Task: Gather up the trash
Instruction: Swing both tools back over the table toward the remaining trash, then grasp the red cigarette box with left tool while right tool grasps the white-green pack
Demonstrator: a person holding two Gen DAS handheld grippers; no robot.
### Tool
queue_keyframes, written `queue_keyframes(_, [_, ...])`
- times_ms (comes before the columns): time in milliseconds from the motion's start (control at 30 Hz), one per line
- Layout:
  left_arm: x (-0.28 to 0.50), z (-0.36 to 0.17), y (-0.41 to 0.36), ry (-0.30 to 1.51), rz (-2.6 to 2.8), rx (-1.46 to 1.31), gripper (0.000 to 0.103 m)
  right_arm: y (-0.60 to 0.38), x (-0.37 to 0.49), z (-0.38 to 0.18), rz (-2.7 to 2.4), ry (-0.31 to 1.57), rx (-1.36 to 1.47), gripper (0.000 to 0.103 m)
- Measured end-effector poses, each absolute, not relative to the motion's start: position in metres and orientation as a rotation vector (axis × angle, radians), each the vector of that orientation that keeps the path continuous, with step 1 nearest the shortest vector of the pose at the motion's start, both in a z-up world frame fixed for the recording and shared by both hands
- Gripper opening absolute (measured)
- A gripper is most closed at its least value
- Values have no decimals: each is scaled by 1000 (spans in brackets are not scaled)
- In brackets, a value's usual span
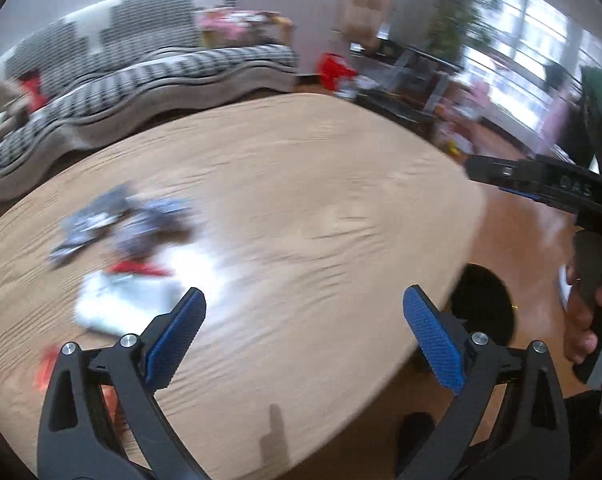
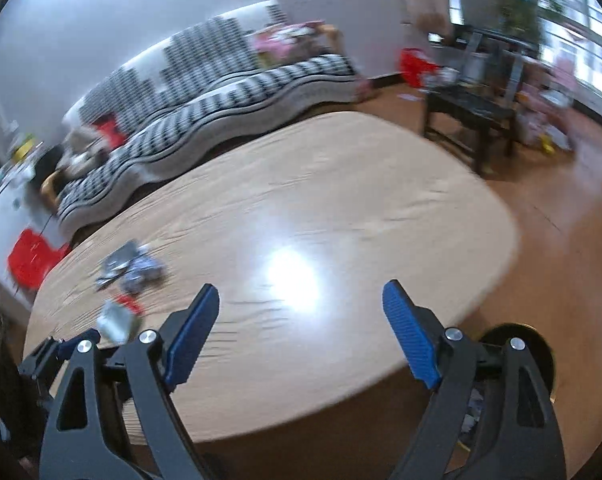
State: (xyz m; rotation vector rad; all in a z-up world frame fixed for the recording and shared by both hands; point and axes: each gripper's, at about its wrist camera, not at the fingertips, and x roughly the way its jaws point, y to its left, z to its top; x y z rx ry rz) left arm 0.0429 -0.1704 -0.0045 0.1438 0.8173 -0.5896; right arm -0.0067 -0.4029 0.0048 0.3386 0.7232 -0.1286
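Note:
Blurred trash lies on the left part of the wooden table (image 1: pixel 321 184): dark blue-grey wrappers (image 1: pixel 121 224), a white wrapper (image 1: pixel 129 304) with a red strip, and an orange scrap (image 1: pixel 47 364) at the edge. My left gripper (image 1: pixel 303 320) hangs open over the table's near side with nothing between its blue pads. In the right wrist view the same wrappers (image 2: pixel 131 270) and a silvery wrapper (image 2: pixel 117 322) lie left of my right gripper (image 2: pixel 301 312), which is open and holds nothing. A black bin (image 2: pixel 517 344) stands on the floor below the table's right edge.
A black-and-white patterned sofa (image 2: pixel 221 92) runs behind the table. A dark side table (image 2: pixel 469 112) and a red bag (image 2: pixel 415 64) stand at the back right, near bright windows and a plant. A red box (image 2: pixel 33 260) sits at the left. A hand (image 1: pixel 581 320) grips the other tool's handle.

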Motion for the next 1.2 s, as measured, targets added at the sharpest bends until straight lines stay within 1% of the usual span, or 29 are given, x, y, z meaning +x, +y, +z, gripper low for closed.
queue_keyframes(233, [58, -15, -59, 858, -419, 83, 96, -308, 40, -1, 53, 771, 236, 81])
queue_keyframes(333, [57, -19, -35, 864, -395, 89, 96, -274, 53, -9, 128, 795, 197, 81])
queue_keyframes(500, [57, -33, -13, 892, -371, 96, 96, -238, 66, -22, 189, 828, 140, 81])
queue_keyframes(667, [57, -55, -14, 937, -347, 144, 96, -221, 77, -32, 217, 858, 116, 81])
queue_keyframes(833, [61, -68, -23, 928, -321, 222, 96, -216, 86, -39, 230, 881, 116, 81])
queue_keyframes(933, [68, -73, -14, 919, -269, 248, 96, -207, 90, -45, 259, 898, 90, 81])
queue_keyframes(1033, [78, -71, 8, 927, -198, 208, 96, -197, 94, -52, 288, 917, 40, 81])
queue_keyframes(1200, [90, -67, 54, 987, -135, 26, 96, -168, 104, -72, 351, 952, -97, 81])
